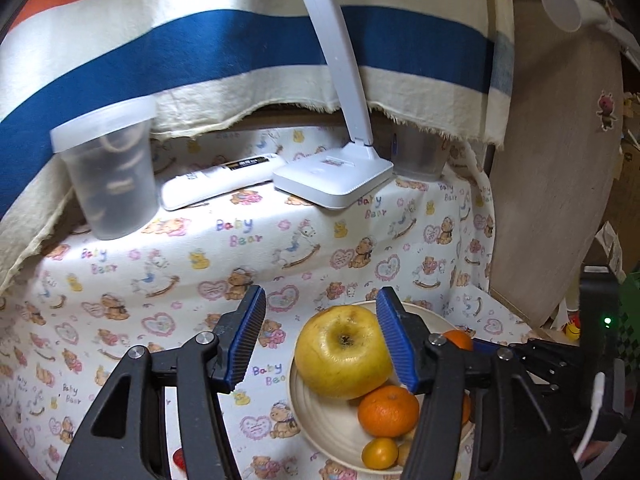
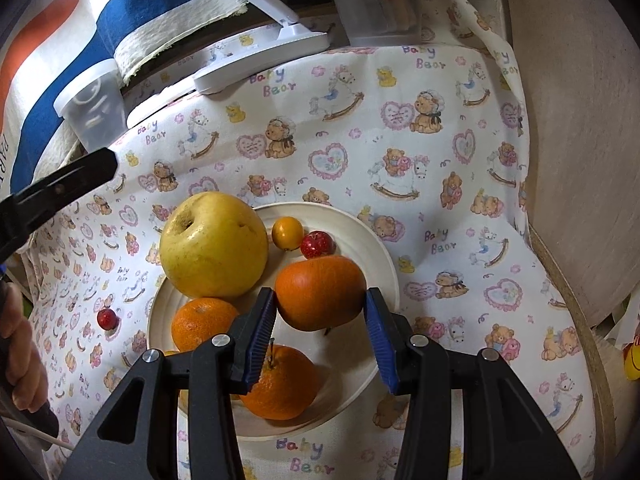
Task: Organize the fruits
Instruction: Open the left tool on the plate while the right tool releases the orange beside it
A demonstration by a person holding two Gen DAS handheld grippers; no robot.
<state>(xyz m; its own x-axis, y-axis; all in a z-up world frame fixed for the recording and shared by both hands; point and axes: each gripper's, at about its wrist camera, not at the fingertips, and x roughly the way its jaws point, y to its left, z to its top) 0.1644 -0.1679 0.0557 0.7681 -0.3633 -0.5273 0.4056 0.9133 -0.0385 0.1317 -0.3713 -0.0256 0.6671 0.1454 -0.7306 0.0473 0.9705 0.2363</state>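
Now — left gripper (image 1: 320, 340) jaws apart, empty | right gripper (image 2: 320, 336) jaws clamp glossy orange pumpkin (image 2: 320, 292) over plate (image 2: 384, 248).

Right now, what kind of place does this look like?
Probably a home, maybe a child's room or a desk corner. The table cloth is printed with baby bears, a white desk lamp stands at the back, and a plate of fruit sits in front.

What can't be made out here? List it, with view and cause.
- Left wrist view: far side of plate, hidden by right finger of left gripper.
- Right wrist view: orange partly behind right gripper.
- Both views: tub contents, blurred through cloudy plastic.
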